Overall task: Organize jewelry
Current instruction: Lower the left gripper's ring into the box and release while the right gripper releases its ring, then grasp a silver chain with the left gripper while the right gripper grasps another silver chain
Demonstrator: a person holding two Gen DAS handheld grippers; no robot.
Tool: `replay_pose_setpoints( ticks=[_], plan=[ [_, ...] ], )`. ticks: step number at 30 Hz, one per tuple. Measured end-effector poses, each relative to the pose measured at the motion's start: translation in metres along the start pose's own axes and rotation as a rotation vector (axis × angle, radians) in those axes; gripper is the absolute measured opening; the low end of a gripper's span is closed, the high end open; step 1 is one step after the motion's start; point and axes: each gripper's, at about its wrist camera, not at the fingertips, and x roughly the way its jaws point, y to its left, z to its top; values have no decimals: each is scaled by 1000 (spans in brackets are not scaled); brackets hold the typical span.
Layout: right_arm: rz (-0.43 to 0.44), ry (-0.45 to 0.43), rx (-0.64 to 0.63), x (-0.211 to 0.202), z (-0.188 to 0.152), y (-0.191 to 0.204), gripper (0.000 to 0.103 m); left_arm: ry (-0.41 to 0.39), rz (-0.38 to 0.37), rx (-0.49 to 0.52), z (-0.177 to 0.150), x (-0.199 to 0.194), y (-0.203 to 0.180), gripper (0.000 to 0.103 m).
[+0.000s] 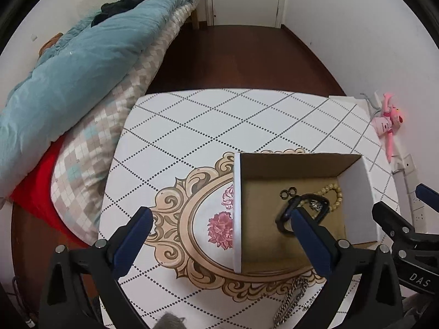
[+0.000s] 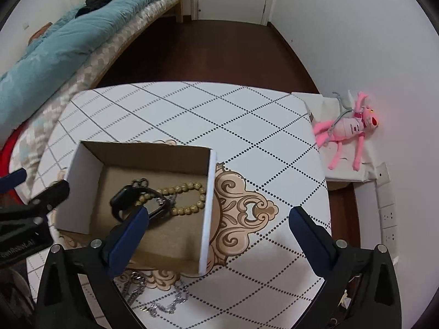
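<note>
An open cardboard box (image 1: 237, 205) (image 2: 207, 205) stands on the patterned table. Inside lie a black smartwatch (image 1: 307, 211) (image 2: 131, 201), a beige bead bracelet (image 1: 336, 196) (image 2: 189, 196) and small dark rings (image 1: 288, 192) (image 2: 140, 183). A silver chain (image 1: 290, 301) (image 2: 162, 300) lies on the table in front of the box. My left gripper (image 1: 221, 219) is open and empty, straddling the box's left wall. My right gripper (image 2: 219, 220) is open and empty, straddling the box's right wall.
The table (image 1: 208, 126) (image 2: 219, 120) has a white diamond-patterned cover. A bed with a teal quilt (image 1: 76, 54) (image 2: 68, 35) is at the left. A pink plush toy (image 2: 348, 131) (image 1: 387, 120) lies on a white ledge at the right, near wall sockets (image 2: 388, 216).
</note>
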Motion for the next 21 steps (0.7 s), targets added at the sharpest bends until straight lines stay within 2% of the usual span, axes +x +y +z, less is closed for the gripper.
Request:
replay_pose_setpoints(
  ticks=[6, 11, 14, 19, 21],
  plan=[
    [16, -60, 19, -38, -8, 3, 103, -43, 1, 3, -8, -32, 3, 103],
    [30, -52, 48, -50, -34, 0, 103, -29, 38, 12, -39, -38, 6, 103],
    [43, -17, 80, -41, -65, -3, 103, 11, 78, 12, -67, -26, 8, 103],
    [102, 55, 113, 3, -106, -4, 103, 108, 130, -4, -109, 12, 15, 103],
    [119, 57, 105, 17, -115, 0, 97, 137, 139, -15, -121, 23, 18, 103]
  ],
)
